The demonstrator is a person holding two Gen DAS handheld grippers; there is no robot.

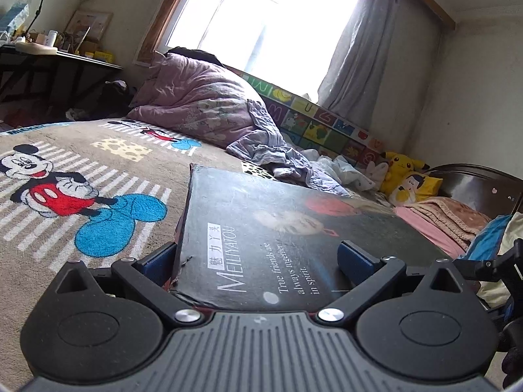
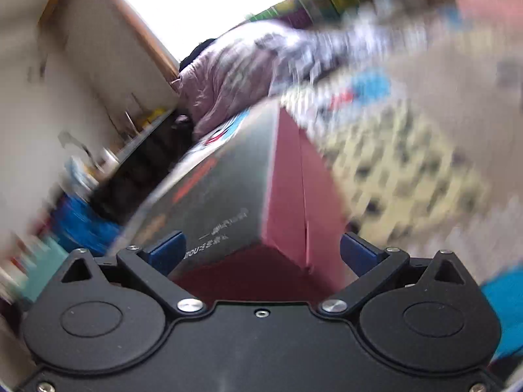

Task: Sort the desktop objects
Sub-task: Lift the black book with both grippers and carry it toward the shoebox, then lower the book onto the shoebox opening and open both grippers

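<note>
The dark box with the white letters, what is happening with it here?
A person is handling the dark box with two tools. The left hand-held gripper has its blue fingers on either side of one end, above the Mickey Mouse blanket. The right hand-held gripper straddles a red-sided corner, apparently of the same box; that view is blurred by motion.

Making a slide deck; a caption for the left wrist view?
Left tool straddling a dark box above a cartoon-mouse blanket.
</note>
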